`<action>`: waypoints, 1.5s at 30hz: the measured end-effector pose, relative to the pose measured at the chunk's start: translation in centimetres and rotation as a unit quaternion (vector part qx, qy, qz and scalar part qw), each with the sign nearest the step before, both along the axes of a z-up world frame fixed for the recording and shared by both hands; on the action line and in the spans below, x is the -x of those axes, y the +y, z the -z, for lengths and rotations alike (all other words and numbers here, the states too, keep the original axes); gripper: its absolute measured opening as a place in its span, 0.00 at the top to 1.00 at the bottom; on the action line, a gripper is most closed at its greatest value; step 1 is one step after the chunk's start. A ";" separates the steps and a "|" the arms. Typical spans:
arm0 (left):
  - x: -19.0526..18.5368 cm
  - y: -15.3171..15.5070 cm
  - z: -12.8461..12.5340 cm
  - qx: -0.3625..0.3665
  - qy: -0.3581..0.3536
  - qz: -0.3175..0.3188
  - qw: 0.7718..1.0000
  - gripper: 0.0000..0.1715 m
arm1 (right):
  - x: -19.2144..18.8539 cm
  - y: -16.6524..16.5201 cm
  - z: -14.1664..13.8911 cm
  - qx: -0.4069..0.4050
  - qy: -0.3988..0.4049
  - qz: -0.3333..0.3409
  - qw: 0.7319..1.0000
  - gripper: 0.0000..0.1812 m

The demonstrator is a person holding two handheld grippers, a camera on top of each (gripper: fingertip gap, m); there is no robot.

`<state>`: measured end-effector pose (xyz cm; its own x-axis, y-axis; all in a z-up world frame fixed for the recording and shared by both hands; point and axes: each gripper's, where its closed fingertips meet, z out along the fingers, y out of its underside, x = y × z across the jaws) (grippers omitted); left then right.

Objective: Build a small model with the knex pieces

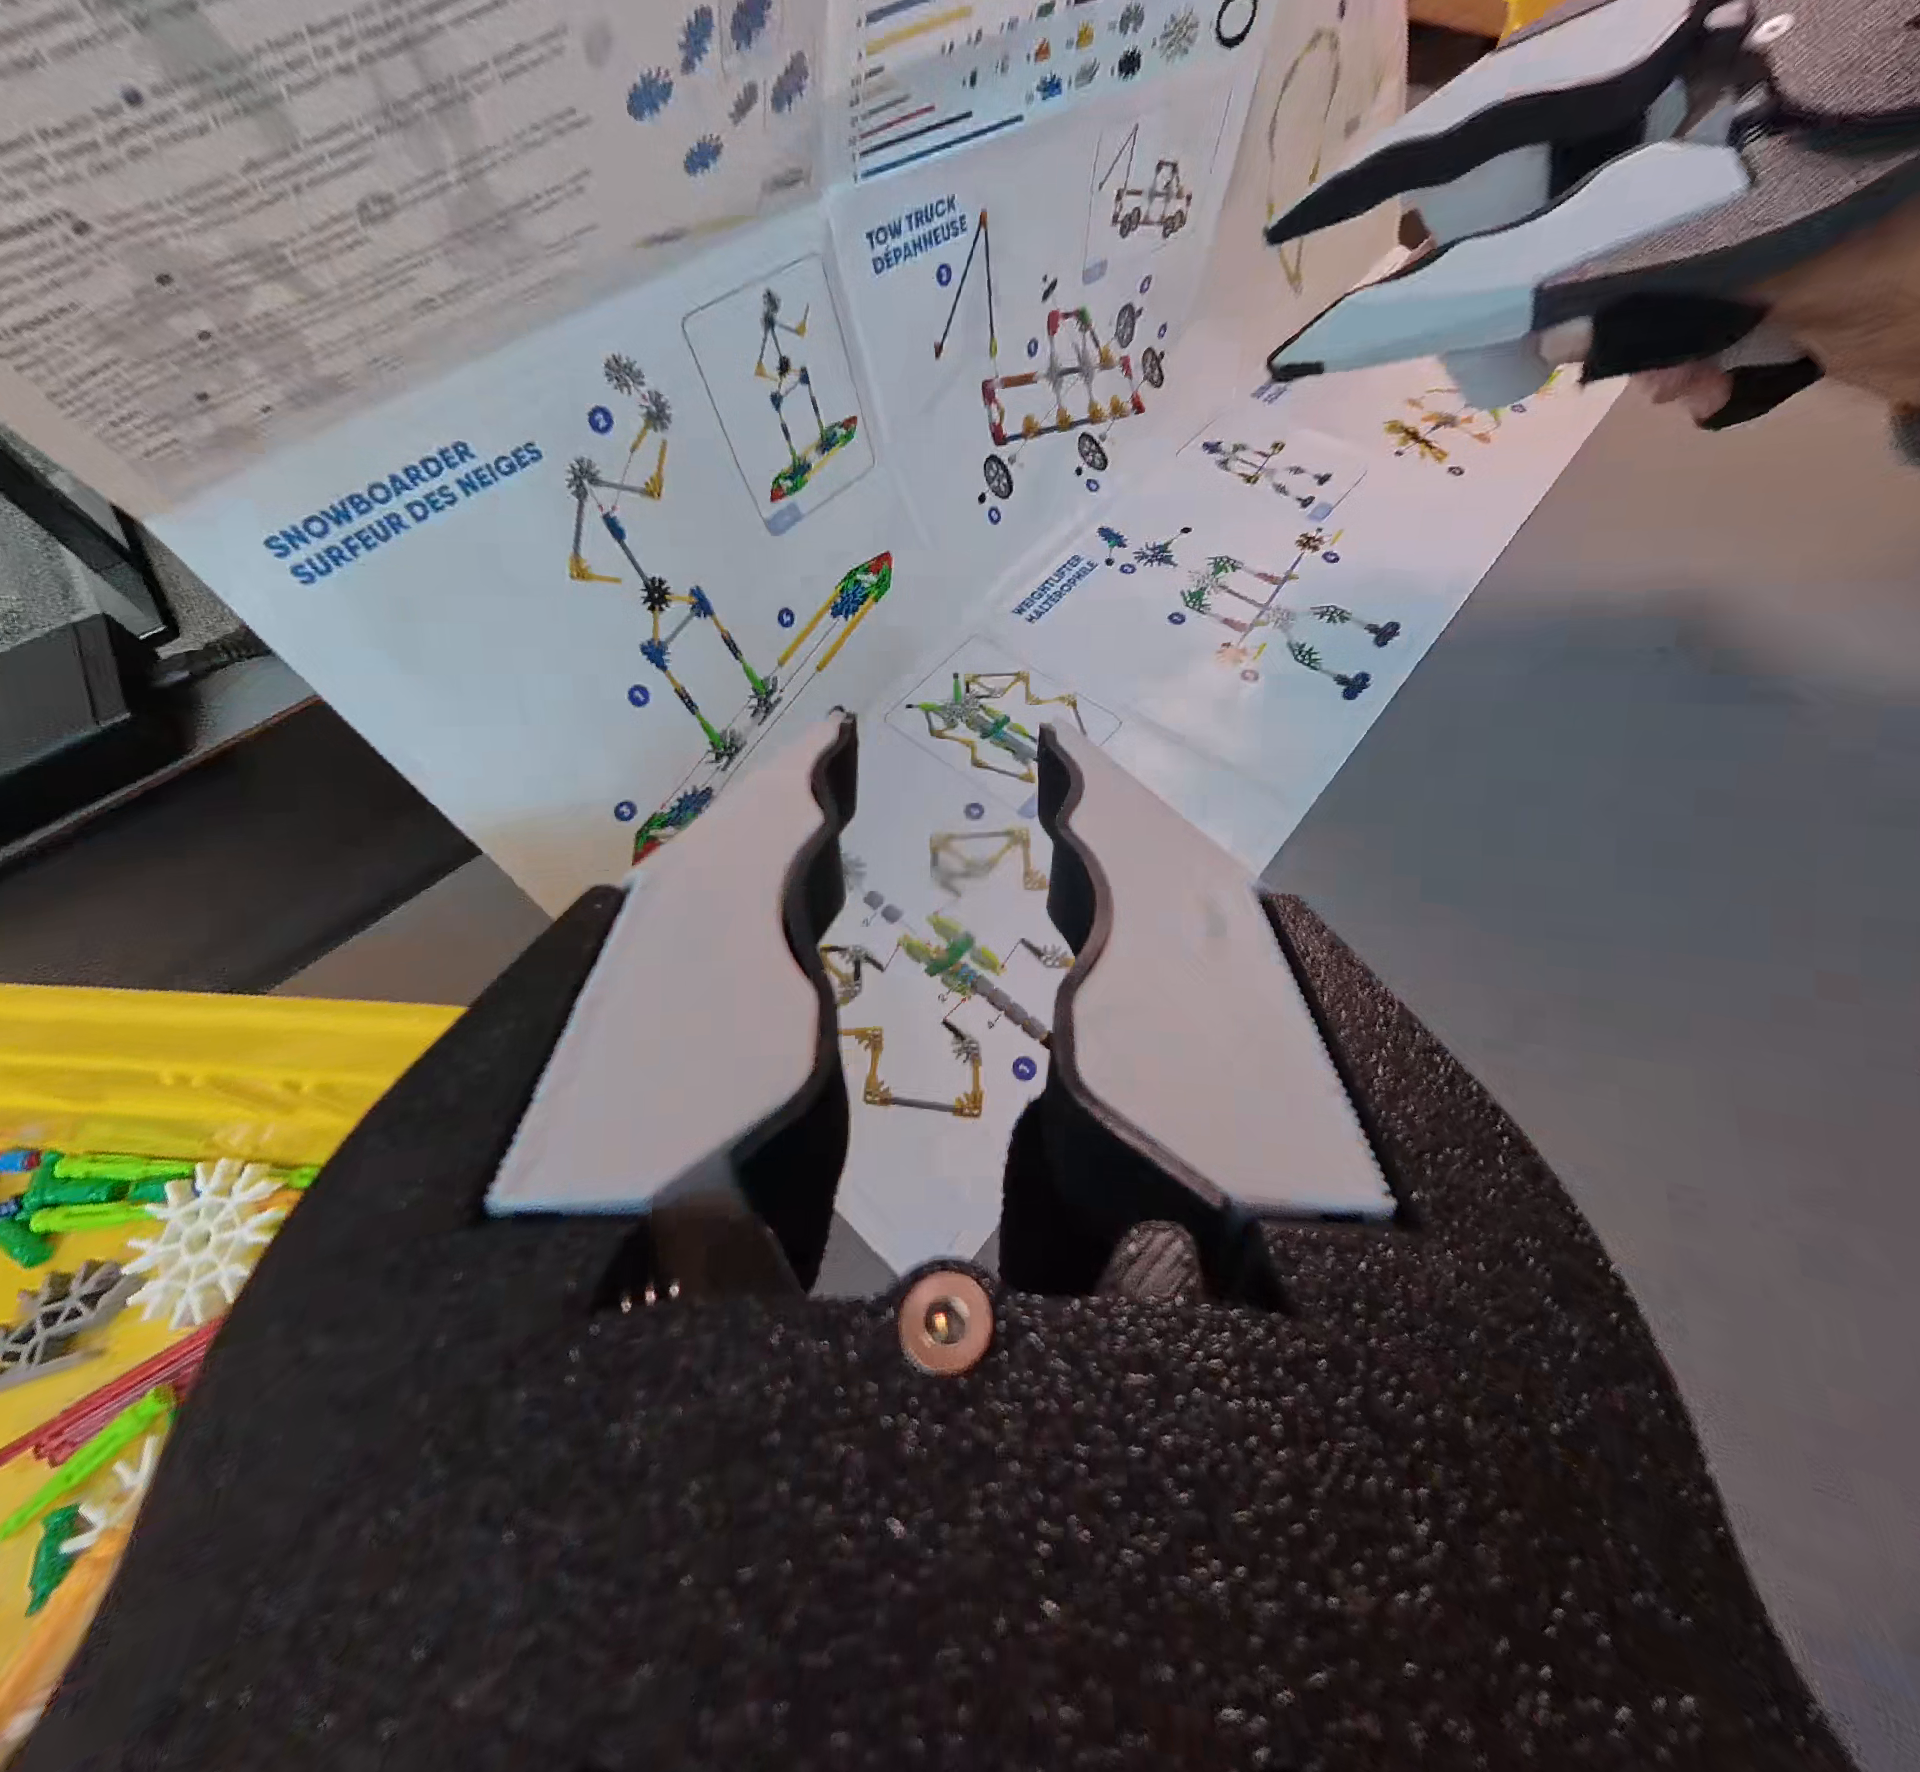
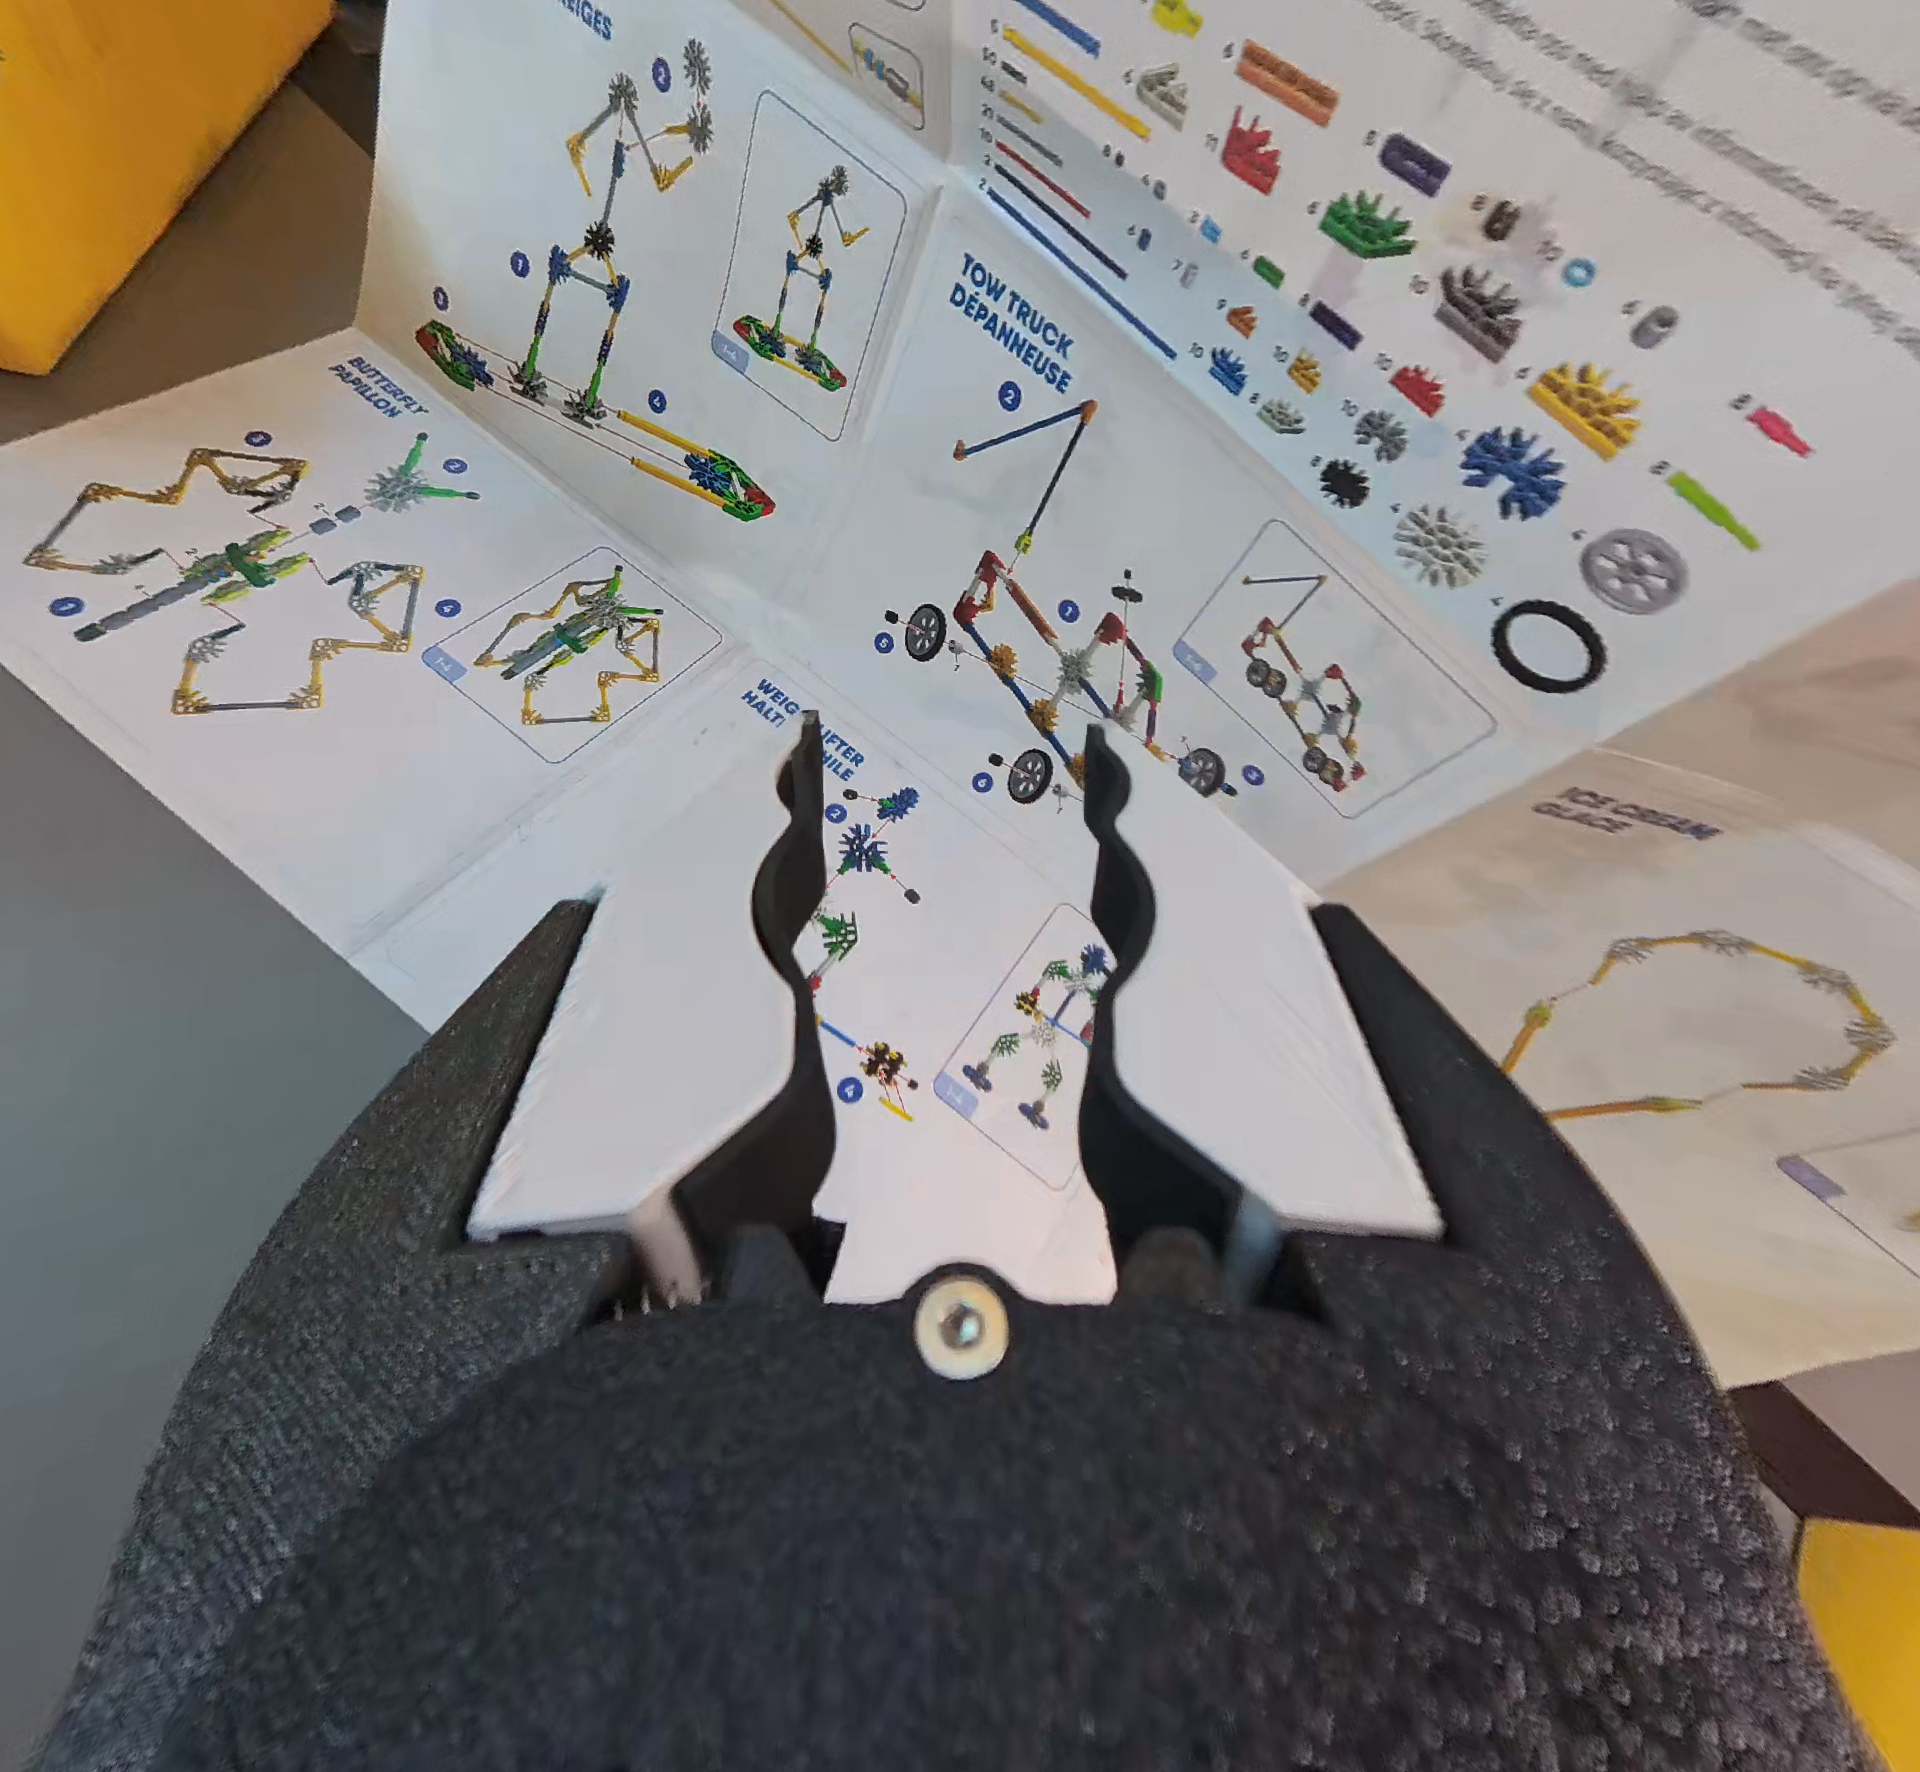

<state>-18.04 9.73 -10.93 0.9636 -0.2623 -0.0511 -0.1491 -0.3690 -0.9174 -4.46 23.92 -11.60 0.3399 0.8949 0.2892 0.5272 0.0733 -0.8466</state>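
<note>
- Grey table (image 1: 1621, 787) under everything, the biggest thing I see.
- Big folded instruction sheet (image 1: 499, 434) spread on the table, white, printed with coloured building-toy diagrams; near panels lie flat, far panels fold upward like a wall. It fills most of both views.
- Yellow tray (image 1: 187, 1047) at my lower left in the left wrist view, holding loose toy parts: a white snowflake-shaped connector (image 1: 203, 1239), green pieces, a grey connector, thin red rods.
- Yellow box (image 2: 135, 91) at top left of the right wrist view, just beside the sheet's edge.
- Dark object (image 1: 73, 621) at left edge of the left view; can't tell what it is.
- My left gripper (image 1: 945, 735): fingers apart, nothing between them, hovering over the sheet's near corner panel.
- My right gripper (image 2: 951, 746): fingers apart, empty, over a flat panel of the sheet; whether the tips touch the paper, I can't tell.
</note>
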 end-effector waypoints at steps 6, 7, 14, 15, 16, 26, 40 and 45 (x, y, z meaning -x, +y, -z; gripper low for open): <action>3.4 5.6 -5.6 -0.022 0.056 -0.048 0.997 0.80 | -1.3 4.5 -4.0 -0.039 0.002 0.038 0.999 0.73; 4.4 6.9 -6.8 -0.027 0.075 -0.064 0.995 0.80 | -1.4 5.8 -4.9 -0.050 0.002 0.052 0.997 0.73; 9.4 13.1 -10.1 0.007 0.085 -0.109 0.990 0.81 | -0.9 12.8 -8.7 -0.087 -0.030 0.048 0.995 0.75; 9.7 13.5 -10.3 0.011 0.071 -0.108 0.992 0.81 | -0.8 13.1 -9.4 -0.077 -0.021 0.045 0.996 0.75; 10.0 13.7 -10.5 0.014 0.056 -0.108 0.993 0.81 | -0.7 13.3 -10.1 -0.070 -0.011 0.043 0.997 0.76; 10.0 13.4 -8.7 0.028 0.051 -0.094 0.994 0.81 | -1.0 11.5 -8.5 0.003 0.027 0.021 0.999 0.74; 5.1 6.6 -11.3 -0.057 0.031 -0.030 0.997 0.80 | -1.8 4.3 -9.7 -0.013 0.084 -0.027 0.996 0.73; 2.2 -1.0 -8.3 -0.091 0.007 -0.004 0.996 0.69 | -4.9 -2.1 -7.2 -0.008 0.081 -0.056 0.995 0.66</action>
